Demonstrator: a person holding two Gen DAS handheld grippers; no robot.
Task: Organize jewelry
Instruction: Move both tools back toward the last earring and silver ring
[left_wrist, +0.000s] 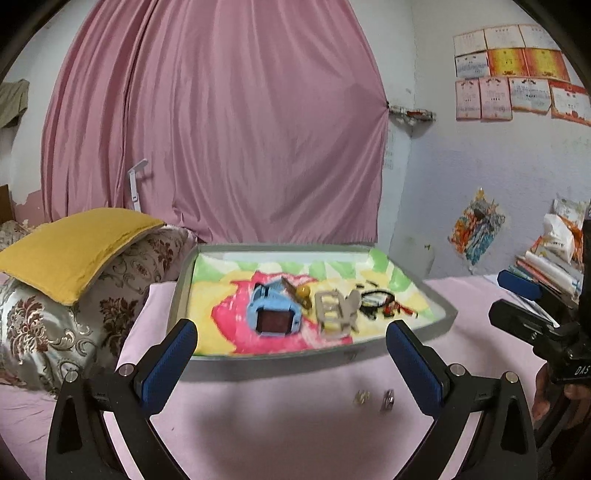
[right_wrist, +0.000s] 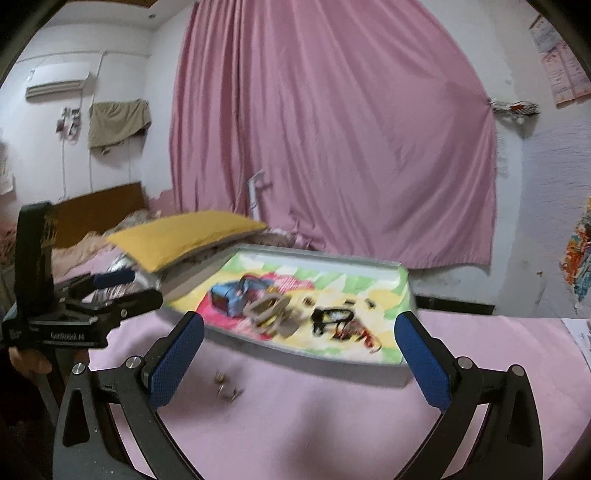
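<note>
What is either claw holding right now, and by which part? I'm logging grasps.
Nothing: the left claw and right claw both stand open and empty.

We see a bed (left_wrist: 280, 413) covered in matt pink cloth, soft and slightly creased. On it sits a tray (left_wrist: 184, 280) with a smooth grey rim, lined with fuzzy, brightly printed cloth. Near the bed's front edge lie small shiny metal pieces (left_wrist: 373, 398). The fingers (left_wrist: 168, 363) carry blue textured pads on matt black plastic. The pillow (left_wrist: 48, 332) looks like glossy satin.
</note>
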